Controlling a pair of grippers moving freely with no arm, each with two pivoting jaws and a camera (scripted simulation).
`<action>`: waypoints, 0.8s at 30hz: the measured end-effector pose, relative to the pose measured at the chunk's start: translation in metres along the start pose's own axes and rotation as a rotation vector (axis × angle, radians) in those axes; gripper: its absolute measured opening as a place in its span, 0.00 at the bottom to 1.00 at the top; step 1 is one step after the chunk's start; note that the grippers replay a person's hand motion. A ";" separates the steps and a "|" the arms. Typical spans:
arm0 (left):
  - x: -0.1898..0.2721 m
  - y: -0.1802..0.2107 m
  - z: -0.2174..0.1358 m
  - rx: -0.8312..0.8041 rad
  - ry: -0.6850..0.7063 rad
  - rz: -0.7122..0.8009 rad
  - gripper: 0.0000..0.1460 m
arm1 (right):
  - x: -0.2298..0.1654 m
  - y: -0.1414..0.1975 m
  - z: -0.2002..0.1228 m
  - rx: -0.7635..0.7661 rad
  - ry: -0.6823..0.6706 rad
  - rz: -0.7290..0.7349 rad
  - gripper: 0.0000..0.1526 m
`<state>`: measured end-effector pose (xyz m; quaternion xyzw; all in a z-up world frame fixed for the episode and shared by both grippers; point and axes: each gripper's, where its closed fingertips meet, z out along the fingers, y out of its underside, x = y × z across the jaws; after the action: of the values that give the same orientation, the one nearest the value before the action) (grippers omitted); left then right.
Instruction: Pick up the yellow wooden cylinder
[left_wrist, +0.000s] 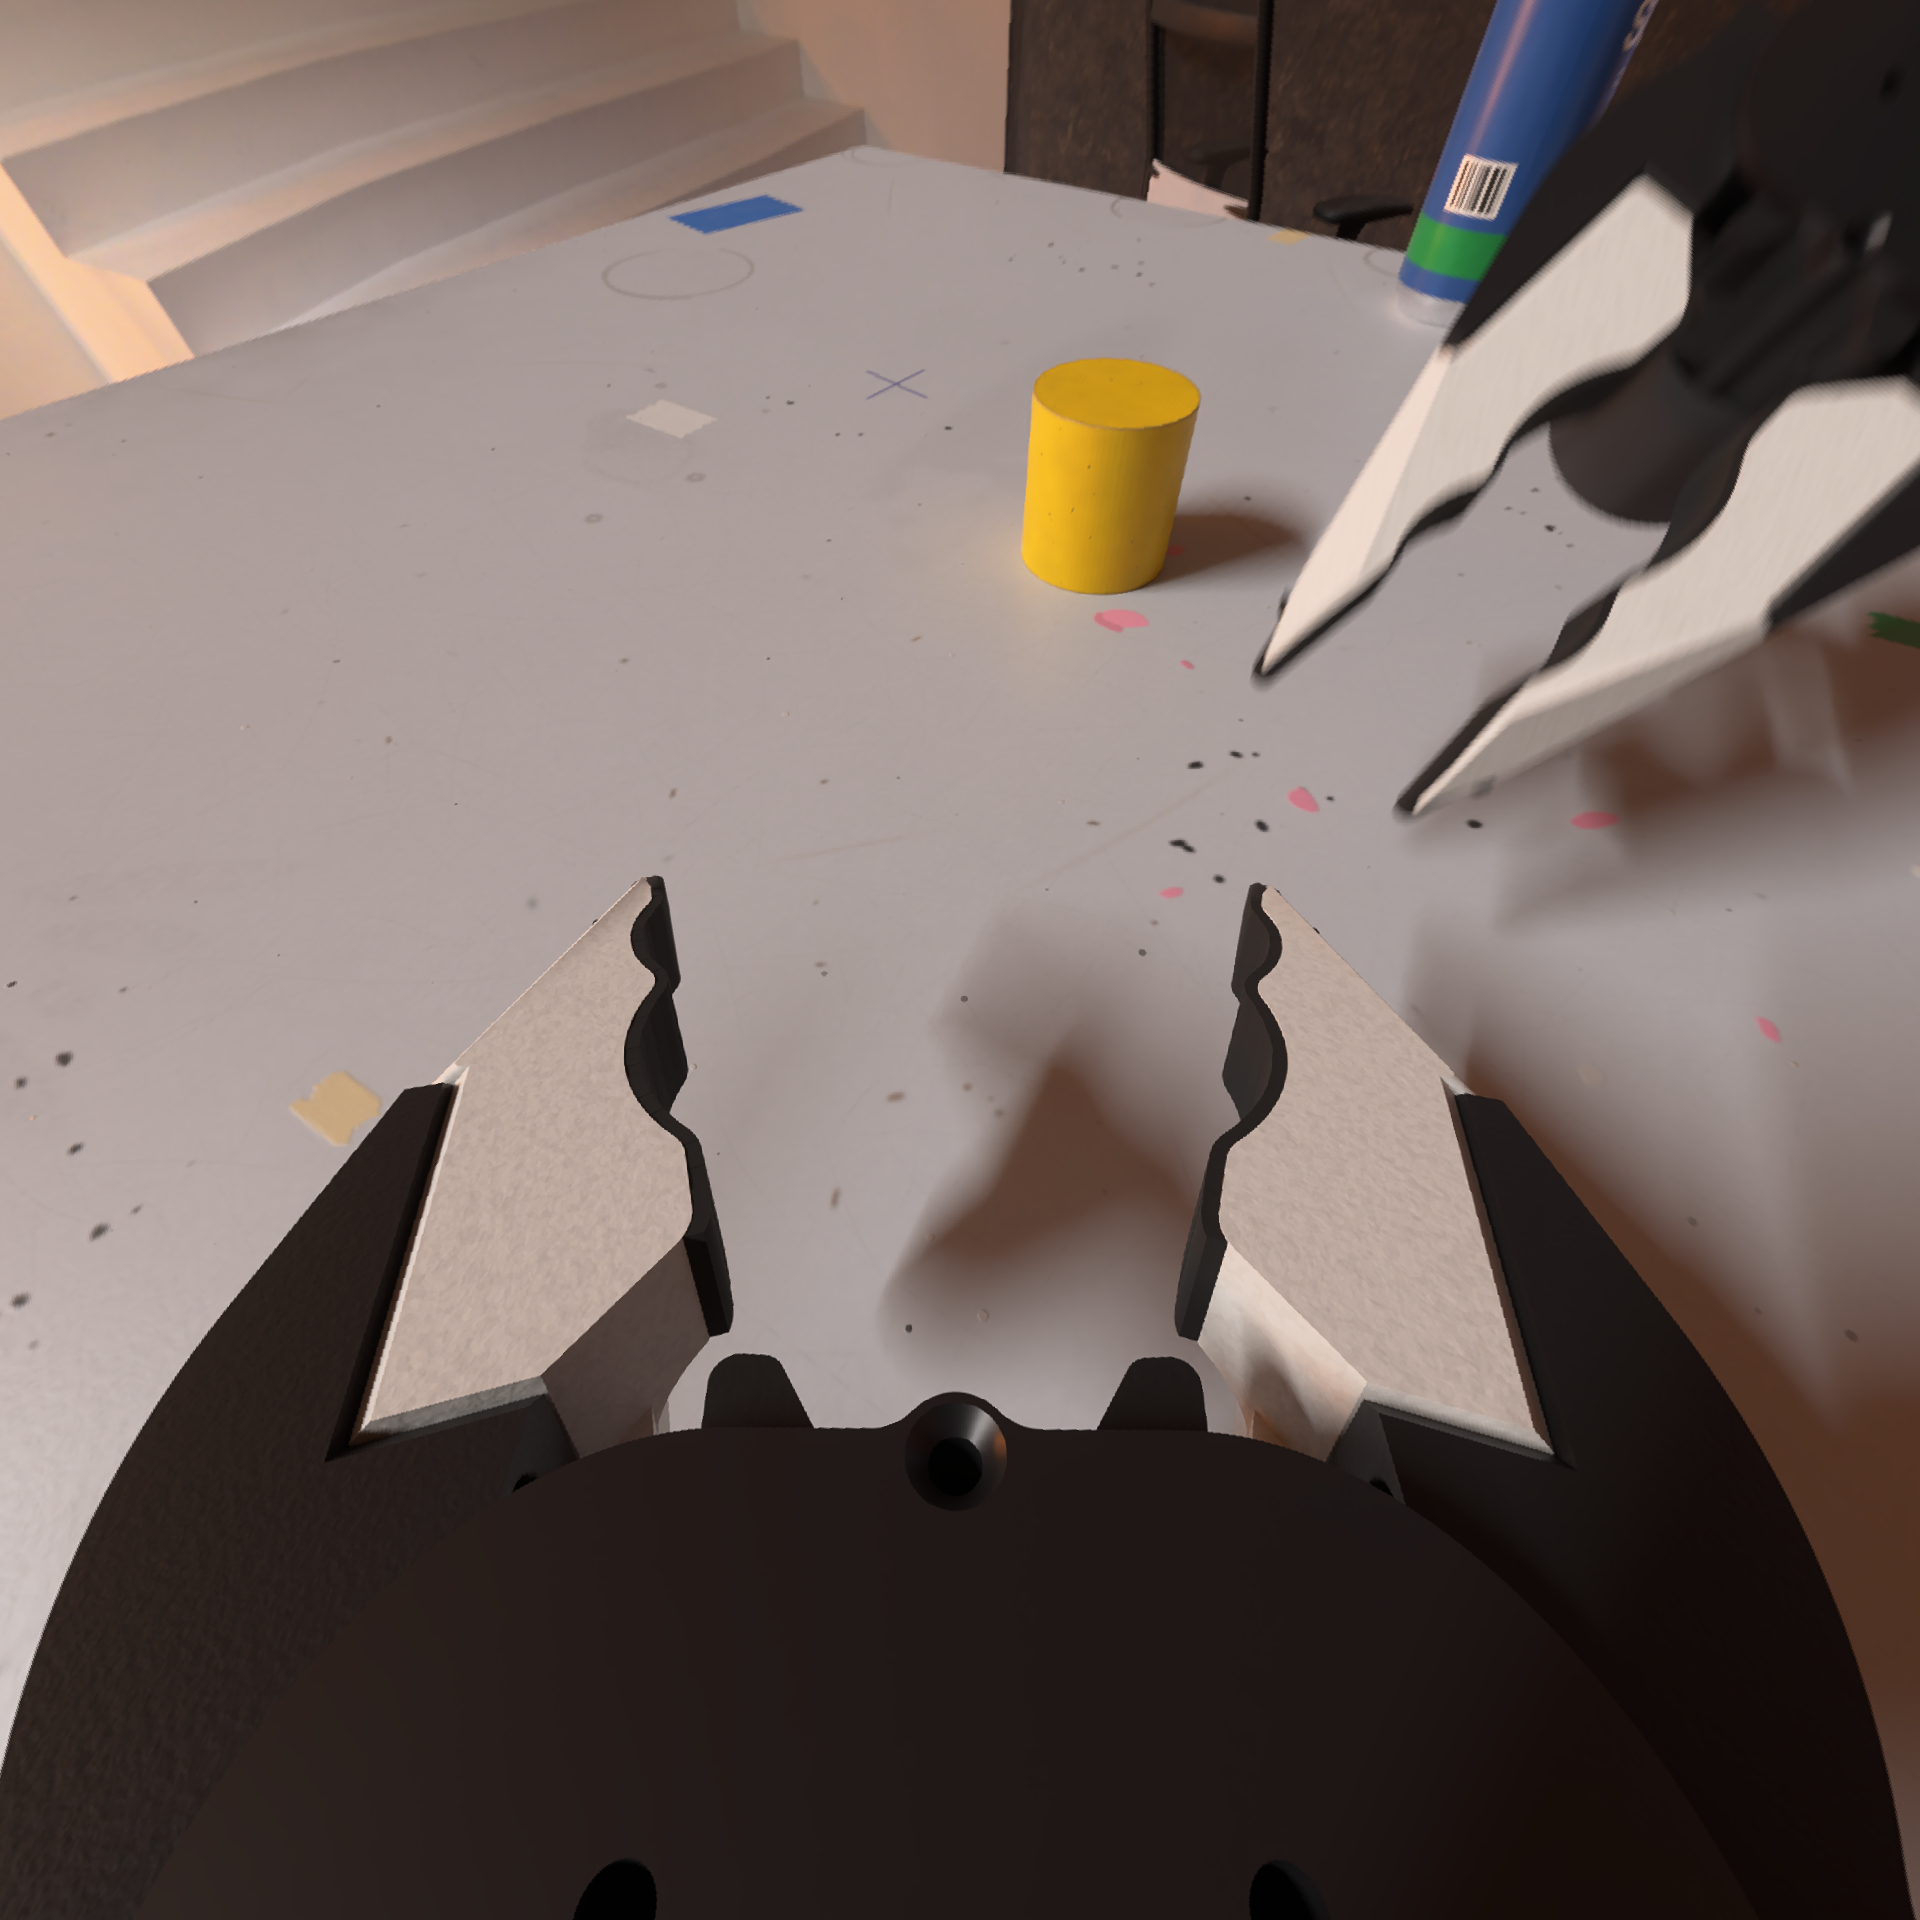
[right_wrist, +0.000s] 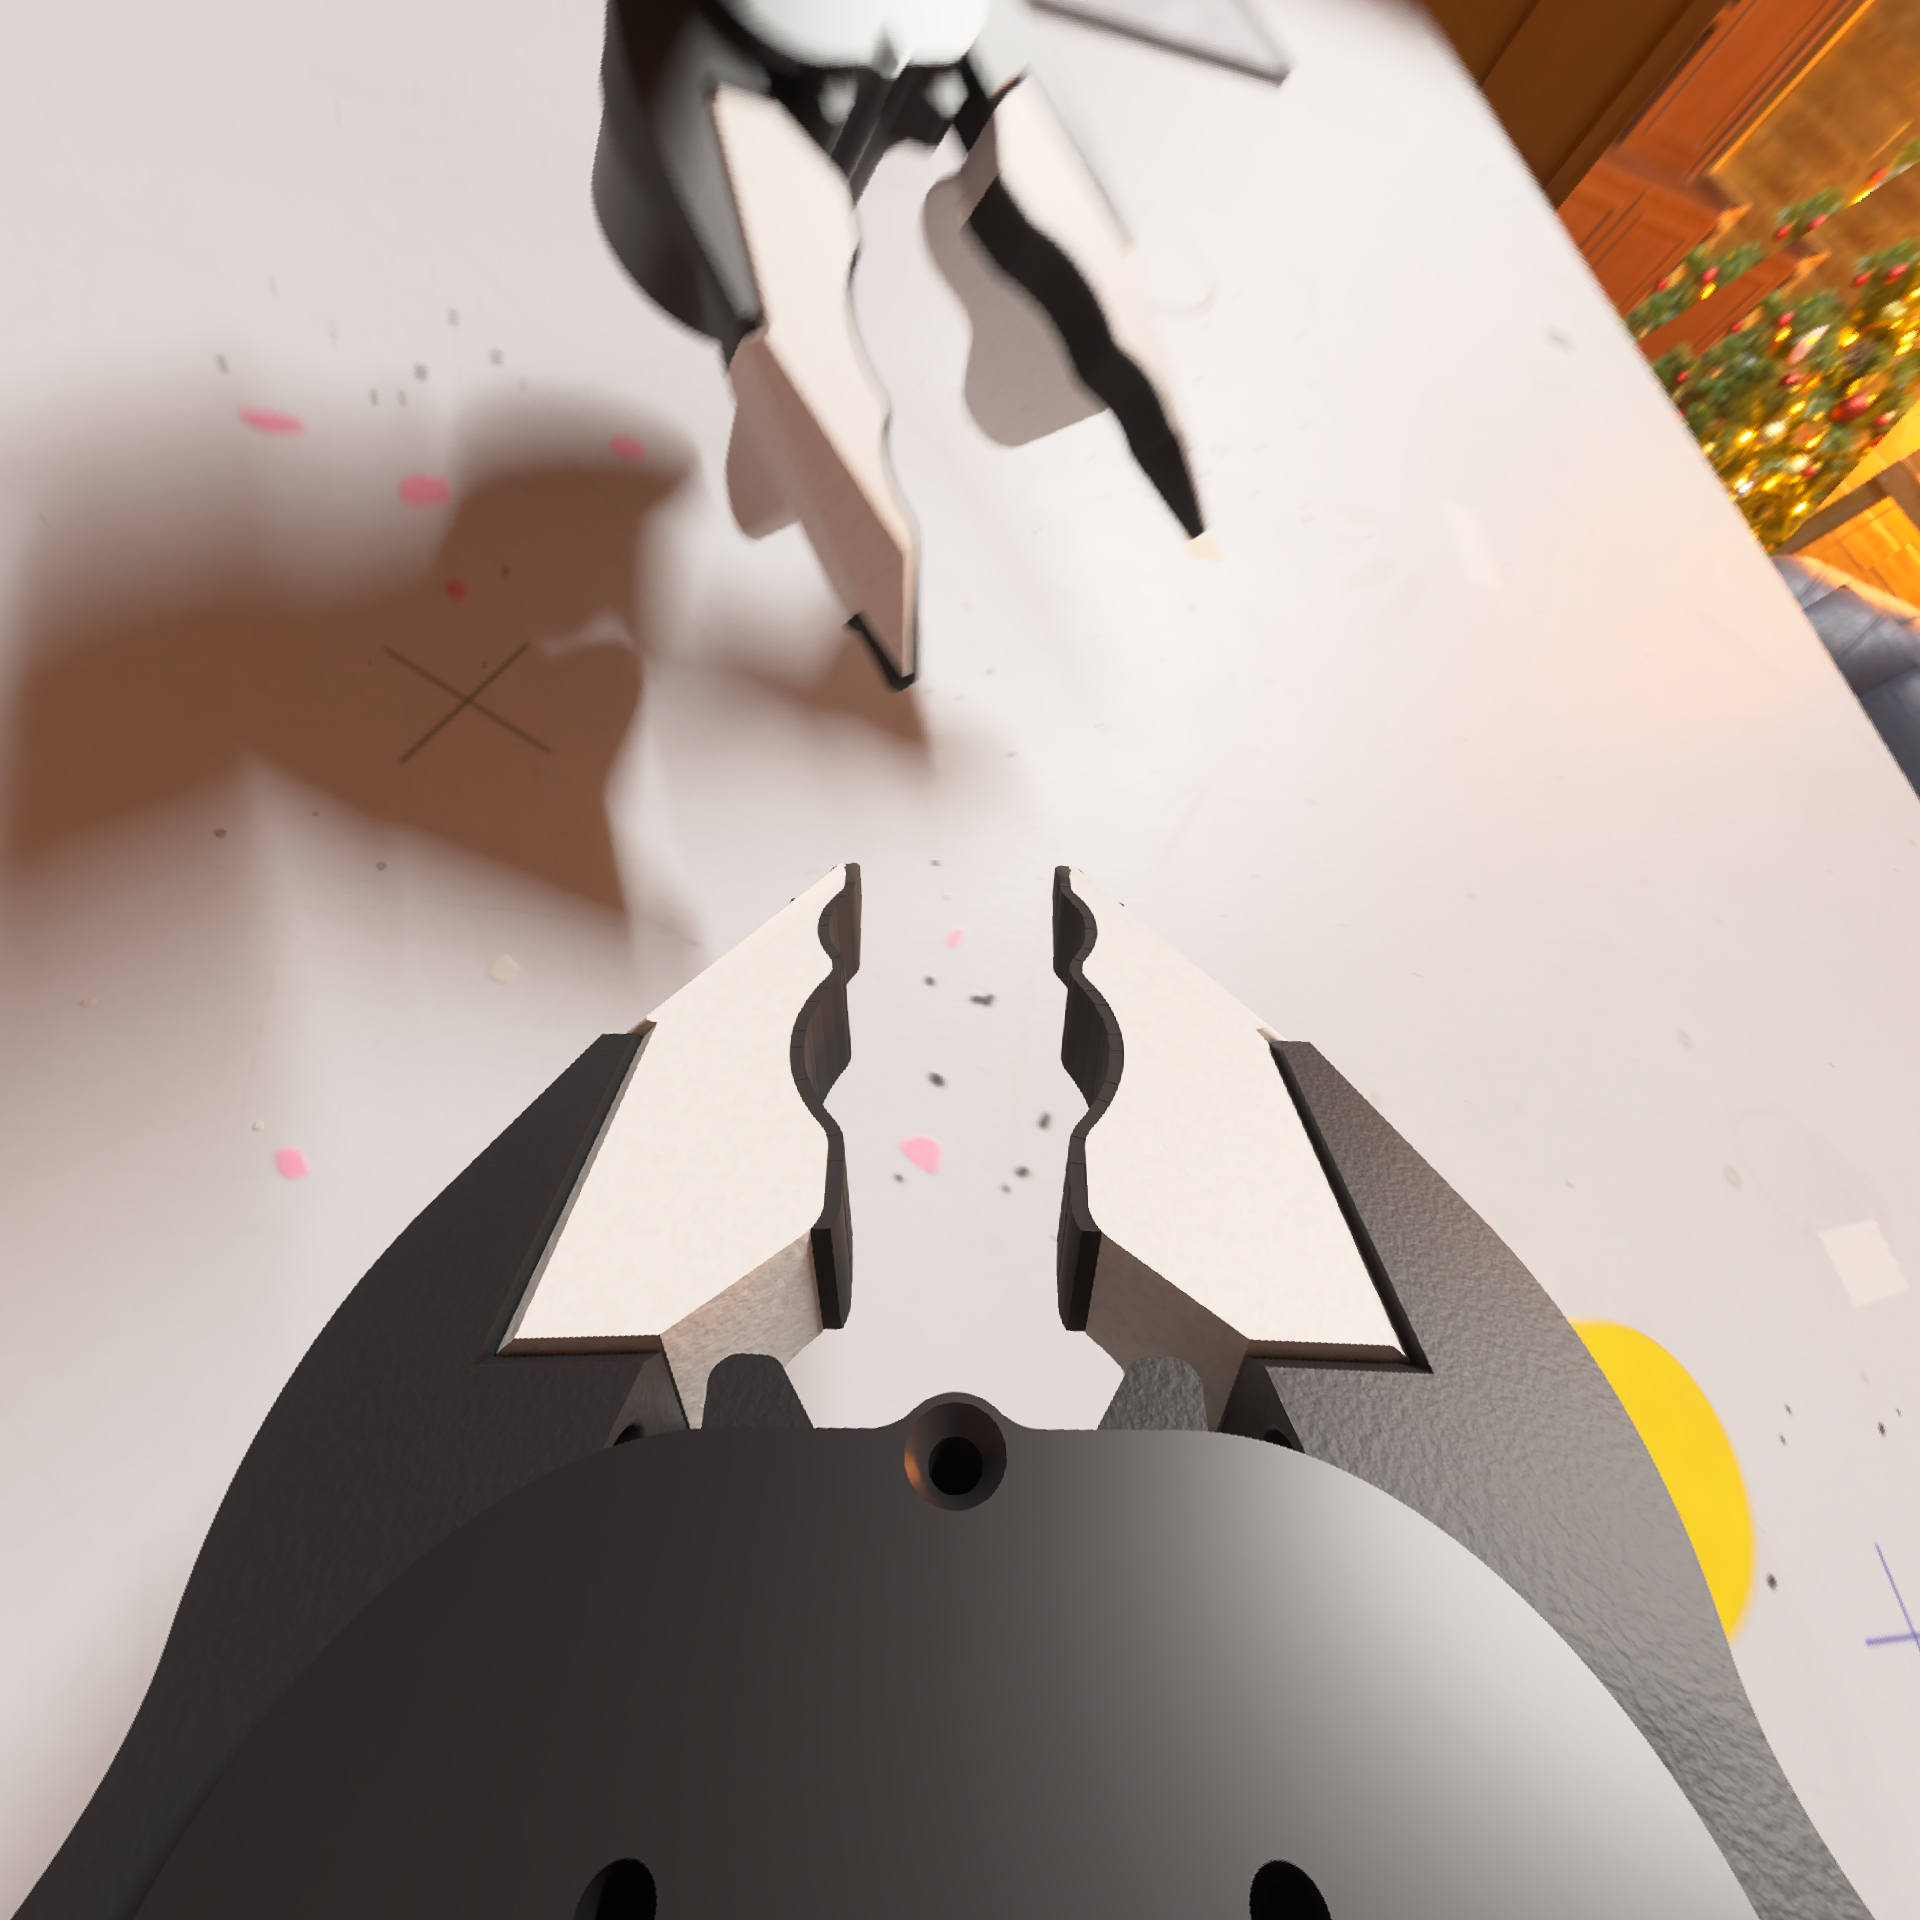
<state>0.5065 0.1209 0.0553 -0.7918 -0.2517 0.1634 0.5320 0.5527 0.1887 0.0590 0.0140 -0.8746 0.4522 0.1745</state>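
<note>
The yellow wooden cylinder (left_wrist: 1107, 473) stands upright on the grey speckled table (left_wrist: 520, 675), ahead of my left gripper (left_wrist: 956, 883) and a little to its right. My left gripper is open and empty, hovering above the table. My right gripper (left_wrist: 1330, 738) shows in the left wrist view to the right of the cylinder, apart from it, tips pointing down at the table. In the right wrist view my right gripper (right_wrist: 956, 868) is open with a narrower gap and empty. Part of the cylinder (right_wrist: 1673, 1475) shows at the lower right, beside the gripper body.
A blue tube with a green band (left_wrist: 1496, 156) stands at the table's far right. Tape patches, a pen cross (left_wrist: 896, 384) and paint specks mark the table top. Steps lie beyond the far left edge. The left gripper (right_wrist: 1049, 608) faces the right one.
</note>
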 end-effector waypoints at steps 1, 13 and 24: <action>-0.001 0.000 0.002 -0.010 -0.006 0.002 0.74 | 0.010 -0.002 -0.011 0.040 0.003 0.028 0.25; -0.012 0.005 0.034 -0.123 0.015 0.071 0.75 | 0.135 0.094 -0.056 -0.125 0.294 0.142 0.62; -0.023 -0.001 0.031 -0.079 -0.085 0.129 0.60 | 0.129 0.121 -0.043 -0.132 0.286 0.217 0.56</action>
<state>0.4709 0.1319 0.0438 -0.8191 -0.2289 0.2205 0.4775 0.4225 0.3117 0.0278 -0.1561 -0.8650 0.4073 0.2480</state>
